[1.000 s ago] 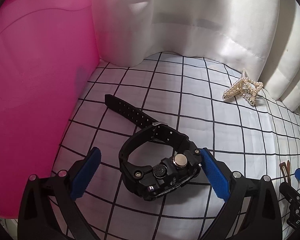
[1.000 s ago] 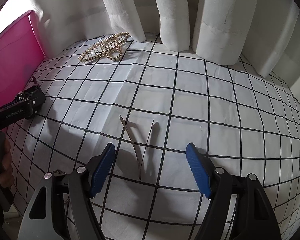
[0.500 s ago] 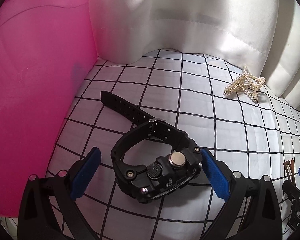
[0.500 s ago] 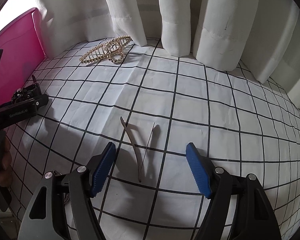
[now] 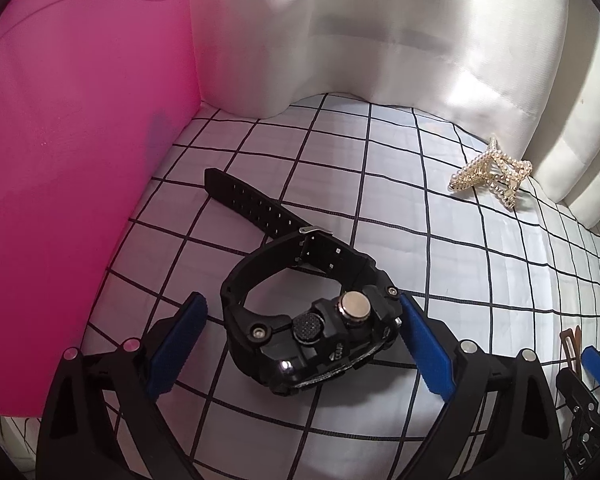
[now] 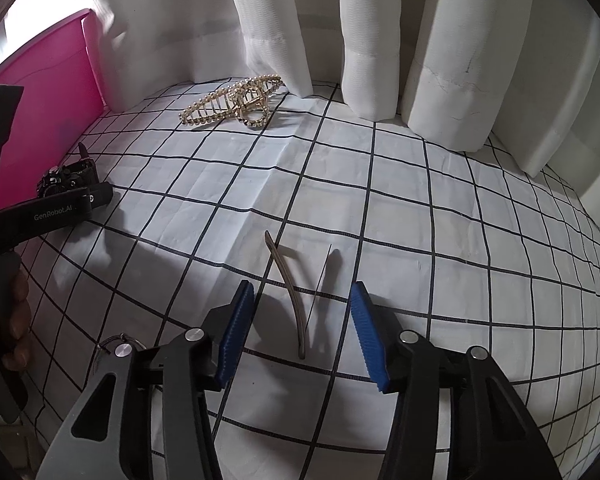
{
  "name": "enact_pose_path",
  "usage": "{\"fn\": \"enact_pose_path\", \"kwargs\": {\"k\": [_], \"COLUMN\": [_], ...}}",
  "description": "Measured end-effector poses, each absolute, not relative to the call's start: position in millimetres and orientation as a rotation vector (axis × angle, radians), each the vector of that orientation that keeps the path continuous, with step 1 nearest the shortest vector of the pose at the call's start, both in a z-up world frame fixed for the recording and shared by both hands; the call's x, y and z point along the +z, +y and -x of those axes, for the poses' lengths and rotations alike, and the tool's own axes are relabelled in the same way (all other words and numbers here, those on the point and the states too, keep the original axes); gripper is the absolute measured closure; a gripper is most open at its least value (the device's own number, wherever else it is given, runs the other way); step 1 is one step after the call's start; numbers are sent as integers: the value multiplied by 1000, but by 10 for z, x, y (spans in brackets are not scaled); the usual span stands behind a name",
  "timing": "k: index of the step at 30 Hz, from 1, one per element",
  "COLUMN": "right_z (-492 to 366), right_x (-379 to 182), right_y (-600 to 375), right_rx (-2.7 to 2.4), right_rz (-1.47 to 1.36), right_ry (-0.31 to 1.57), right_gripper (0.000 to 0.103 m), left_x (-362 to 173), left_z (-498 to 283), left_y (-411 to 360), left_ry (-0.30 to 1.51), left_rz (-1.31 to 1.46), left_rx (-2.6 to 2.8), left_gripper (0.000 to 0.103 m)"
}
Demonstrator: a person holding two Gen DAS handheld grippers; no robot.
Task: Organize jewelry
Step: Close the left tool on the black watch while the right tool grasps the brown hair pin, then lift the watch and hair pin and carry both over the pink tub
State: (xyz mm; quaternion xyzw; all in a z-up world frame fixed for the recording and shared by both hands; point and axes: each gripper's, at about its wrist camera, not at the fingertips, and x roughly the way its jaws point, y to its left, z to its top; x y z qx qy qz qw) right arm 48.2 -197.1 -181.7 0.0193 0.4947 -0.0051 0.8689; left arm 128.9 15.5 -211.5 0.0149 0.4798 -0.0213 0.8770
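Note:
A black wristwatch (image 5: 312,328) lies on the checked cloth between the blue pads of my open left gripper (image 5: 300,344); its right pad (image 5: 424,356) is close against the watch case. The watch also shows at the left in the right wrist view (image 6: 66,178). A bronze hair clip (image 6: 290,296) lies on the cloth between the pads of my open right gripper (image 6: 300,332), not touched. A gold pearl claw clip (image 6: 232,100) lies at the back near the curtain, and also shows in the left wrist view (image 5: 492,176).
A pink bin (image 5: 68,160) stands close on the left. White curtains (image 6: 380,40) hang along the back of the cloth. A thin wire ring (image 6: 118,346) lies by my right gripper's left finger. The left gripper's body (image 6: 40,212) shows at the left.
The right gripper's jaws have narrowed around the bronze clip. The left gripper has edged forward around the watch, which stays put.

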Motion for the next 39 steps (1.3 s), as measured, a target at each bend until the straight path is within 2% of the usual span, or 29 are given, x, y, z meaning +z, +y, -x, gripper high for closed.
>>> {"fn": "enact_pose_path", "kwargs": {"k": [2, 4, 6, 21, 39], "right_z": [-479, -478, -482, -318, -152], "right_x": [-1810, -1807, -1802, -1661, -964], "right_y": [-1954, -1951, -1962, -2093, -2187], "right_rx": [-6, -3, -9, 12, 68], "right_rz": [-40, -42, -39, -116, -87], "right_ry": [1033, 1033, 1033, 1008, 918], "right_gripper": [64, 72, 90, 91, 91], "left_x": [-2111, -2093, -2086, -1943, -1097], "left_z": [-1254, -1216, -1187, -985, -471], "left_y": [139, 110, 82, 170, 60], "left_ry": [997, 991, 985, 1007, 928], "left_rz": [-38, -47, -55, -50, -43], "left_rx": [-56, -74, -78, -80, -145], "left_gripper": [18, 28, 33, 35, 36]}}
